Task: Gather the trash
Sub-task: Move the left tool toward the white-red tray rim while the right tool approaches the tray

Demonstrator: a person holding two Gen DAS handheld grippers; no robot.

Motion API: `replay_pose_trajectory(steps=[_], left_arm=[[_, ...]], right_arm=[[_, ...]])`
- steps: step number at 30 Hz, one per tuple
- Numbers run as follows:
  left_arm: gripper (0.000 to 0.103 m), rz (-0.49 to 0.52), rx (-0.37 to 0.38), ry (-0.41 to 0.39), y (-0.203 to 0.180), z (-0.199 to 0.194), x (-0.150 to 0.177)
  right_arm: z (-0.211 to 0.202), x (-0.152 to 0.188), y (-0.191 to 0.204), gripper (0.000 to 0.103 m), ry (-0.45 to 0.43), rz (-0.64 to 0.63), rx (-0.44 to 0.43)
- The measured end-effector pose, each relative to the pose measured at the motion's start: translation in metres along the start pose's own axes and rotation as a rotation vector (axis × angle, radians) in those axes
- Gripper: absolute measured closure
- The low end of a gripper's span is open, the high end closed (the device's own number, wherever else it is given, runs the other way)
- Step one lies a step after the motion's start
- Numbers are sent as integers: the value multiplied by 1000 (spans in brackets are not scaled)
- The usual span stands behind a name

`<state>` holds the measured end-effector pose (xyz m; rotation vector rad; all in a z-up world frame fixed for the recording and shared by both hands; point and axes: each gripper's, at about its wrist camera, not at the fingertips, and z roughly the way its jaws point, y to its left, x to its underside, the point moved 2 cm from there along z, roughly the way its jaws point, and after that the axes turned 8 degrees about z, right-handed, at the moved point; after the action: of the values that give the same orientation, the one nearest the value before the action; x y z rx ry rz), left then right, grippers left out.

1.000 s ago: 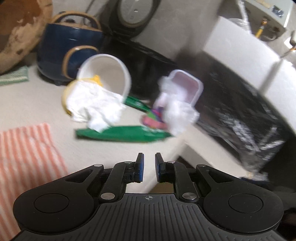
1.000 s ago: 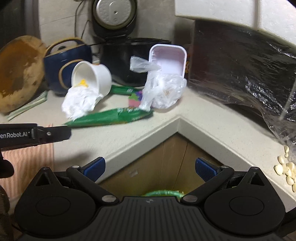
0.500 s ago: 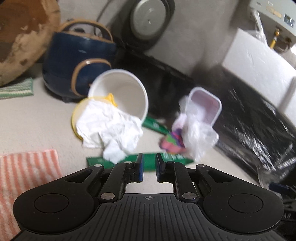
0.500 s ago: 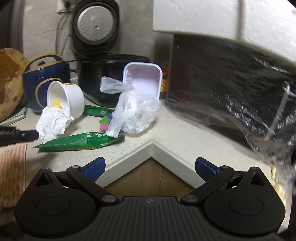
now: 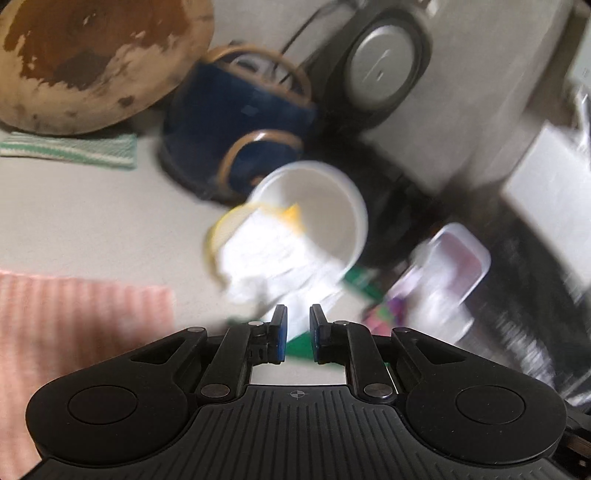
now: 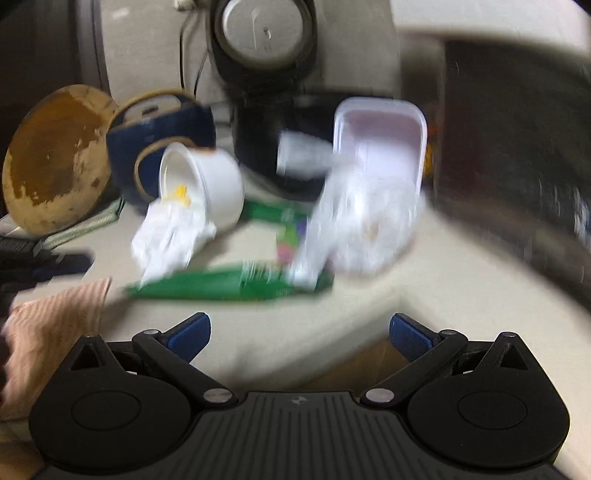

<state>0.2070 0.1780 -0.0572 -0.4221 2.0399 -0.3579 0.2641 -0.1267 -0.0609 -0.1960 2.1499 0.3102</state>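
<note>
Trash lies on the beige counter: a tipped white cup (image 5: 325, 206) (image 6: 218, 188) with crumpled white paper (image 5: 269, 262) (image 6: 170, 240) spilling out, a long green wrapper (image 6: 229, 284) (image 5: 301, 345), a clear plastic bag (image 6: 362, 225) against a white plastic tray (image 6: 380, 136) (image 5: 461, 254), and a small colourful wrapper (image 6: 291, 240). My left gripper (image 5: 295, 330) is nearly shut and empty, just short of the crumpled paper. My right gripper (image 6: 299, 332) is open and empty, before the green wrapper. Both views are blurred.
A dark blue pot (image 5: 236, 110) (image 6: 162, 136), a round wooden board (image 5: 85, 55) (image 6: 55, 155) and a rice cooker (image 6: 262, 33) stand at the back. A pink striped cloth (image 5: 74, 317) (image 6: 51, 325) lies left. A black foil-covered appliance (image 6: 517, 147) stands right.
Both grippers have moved in towards the trash pile, which looks larger now. The left gripper has closed on the crumpled paper's position; neither jaw opening has changed.
</note>
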Motion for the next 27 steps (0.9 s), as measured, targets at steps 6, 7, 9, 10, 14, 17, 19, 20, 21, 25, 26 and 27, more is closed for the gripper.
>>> replay_pose_trajectory(steps=[6, 7, 9, 10, 14, 17, 19, 20, 21, 25, 26, 27], left_arm=[[88, 222, 167, -15, -93, 54, -30], [88, 269, 178, -12, -107, 66, -35], [88, 341, 211, 1, -132, 91, -48], [87, 380, 243, 24, -145, 106, -54], [85, 563, 200, 52, -182, 164, -66], [85, 640, 122, 65, -192, 201, -67], [85, 653, 133, 72, -196, 216, -65], [85, 659, 140, 73, -198, 222, -64], [85, 666, 142, 71, -200, 225, -63], [85, 642, 185, 146, -210, 240, -55], [85, 629, 227, 193, -210, 243, -51], [85, 622, 260, 225, -209, 241, -45]], right_arm=[[10, -49, -47, 4, -72, 70, 109], [11, -48, -54, 9, -60, 85, 106], [15, -40, -67, 34, -10, 111, 90], [15, -33, -73, 35, 7, 128, 85], [4, -9, -88, 35, 41, 159, 85], [-6, 4, -99, 29, 46, 151, 123], [-14, 11, -110, 26, 50, 158, 152], [-15, 13, -116, 25, 56, 167, 164], [-16, 15, -121, 24, 63, 180, 174], [-7, 15, -133, 19, 68, 210, 158], [-3, 12, -132, 17, 59, 204, 144], [-1, 8, -131, 16, 49, 193, 129]])
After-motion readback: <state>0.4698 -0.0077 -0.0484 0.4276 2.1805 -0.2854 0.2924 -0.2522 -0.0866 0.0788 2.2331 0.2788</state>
